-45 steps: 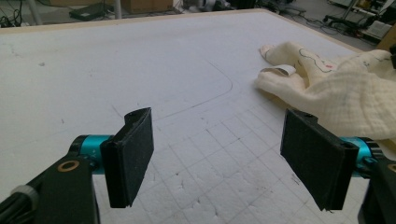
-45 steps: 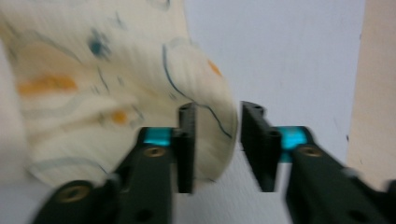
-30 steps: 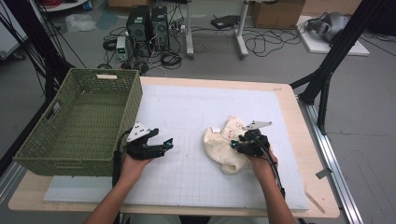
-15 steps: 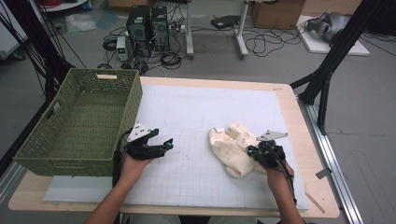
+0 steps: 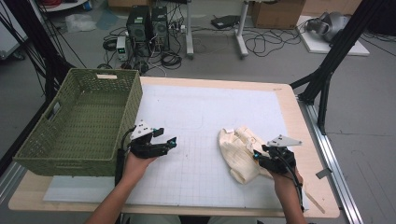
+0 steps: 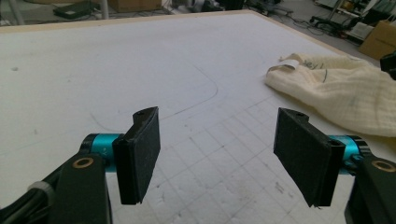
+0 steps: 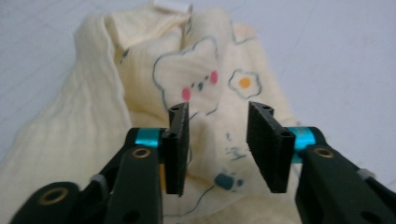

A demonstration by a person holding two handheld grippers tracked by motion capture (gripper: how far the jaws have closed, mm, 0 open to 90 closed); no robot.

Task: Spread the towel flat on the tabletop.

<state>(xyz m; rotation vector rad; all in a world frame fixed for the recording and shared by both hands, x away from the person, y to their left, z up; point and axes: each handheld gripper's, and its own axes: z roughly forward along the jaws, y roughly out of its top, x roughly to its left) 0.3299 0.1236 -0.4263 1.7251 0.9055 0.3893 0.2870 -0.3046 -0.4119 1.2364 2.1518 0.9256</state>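
Observation:
A cream cloth (image 5: 238,150) printed with small cartoon figures lies crumpled on the white mat (image 5: 205,116) at the right. My right gripper (image 5: 258,157) hovers at its near right edge, jaws open over the printed fabric (image 7: 205,88) with nothing between them. My left gripper (image 5: 167,141) rests low over the mat beside the basket, jaws wide open and empty, pointing toward the cloth (image 6: 336,91). In the left gripper view its own jaws (image 6: 219,154) frame bare gridded mat.
A green woven basket (image 5: 51,140) stands at the table's left edge, close to my left hand. The wooden table edge (image 5: 308,140) runs along the right. Computers, cables and black frame legs stand on the floor beyond.
My right gripper has drawn back to the right and toward the near edge, off the cloth's middle to its right edge. The cloth shifted slightly. The left gripper has stayed put.

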